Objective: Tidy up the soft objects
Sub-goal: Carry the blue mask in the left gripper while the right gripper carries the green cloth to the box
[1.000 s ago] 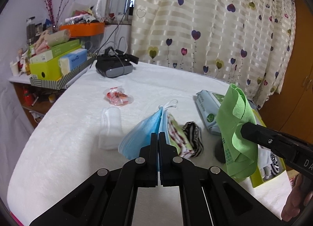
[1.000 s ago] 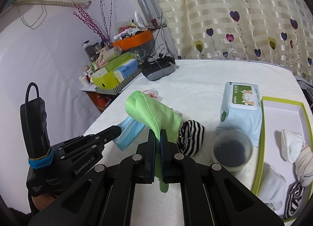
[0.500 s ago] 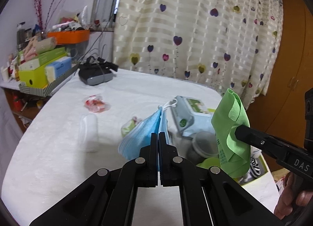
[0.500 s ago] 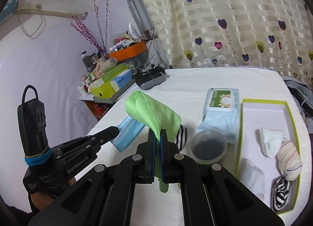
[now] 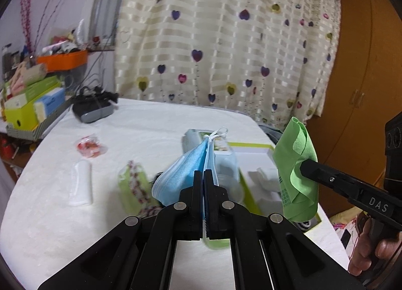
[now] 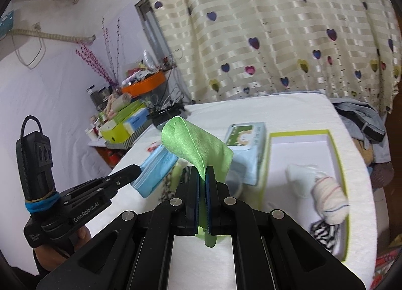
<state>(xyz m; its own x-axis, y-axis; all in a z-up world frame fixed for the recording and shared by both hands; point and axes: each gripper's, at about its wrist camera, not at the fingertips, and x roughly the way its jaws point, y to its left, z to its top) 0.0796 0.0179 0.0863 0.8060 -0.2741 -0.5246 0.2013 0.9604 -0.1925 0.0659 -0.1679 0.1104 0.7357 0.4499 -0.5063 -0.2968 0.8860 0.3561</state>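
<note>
Nearest the lens, the left gripper (image 5: 203, 177) was clamped on the pleated blue disposable face mask (image 5: 181, 177), which hung in the air above the white fleecy table cover (image 5: 50, 214), its white ear loop (image 5: 218, 134) sticking up. The right gripper (image 6: 202, 174) was likewise pinched tight on the thin bright green microfibre cloth (image 6: 196, 144), lifted clear of the table and folded over the jaws.

Both pieces looked very light and limp. They would likely droop and swing rather than hold shape, so a pinch well into a folded edge, as here, seemed safer than a corner or the loop, which could slide out.

Beyond the mask lay a floral green-and-red cloth pouch (image 5: 134, 184), a small white sock (image 5: 81, 182), a red sweet wrapper (image 5: 90, 146) and a pale blue pack of wet wipes (image 5: 213, 149).

Only the left view showed that sock, the wrapper and the black headset (image 5: 93, 111) further back. Only the right view gave the whole white box with the lime-green rim (image 6: 336, 154), holding a rolled cream sock (image 6: 329, 202) and a black-and-white striped sock (image 6: 324, 234), well apart from the cloth.
</note>
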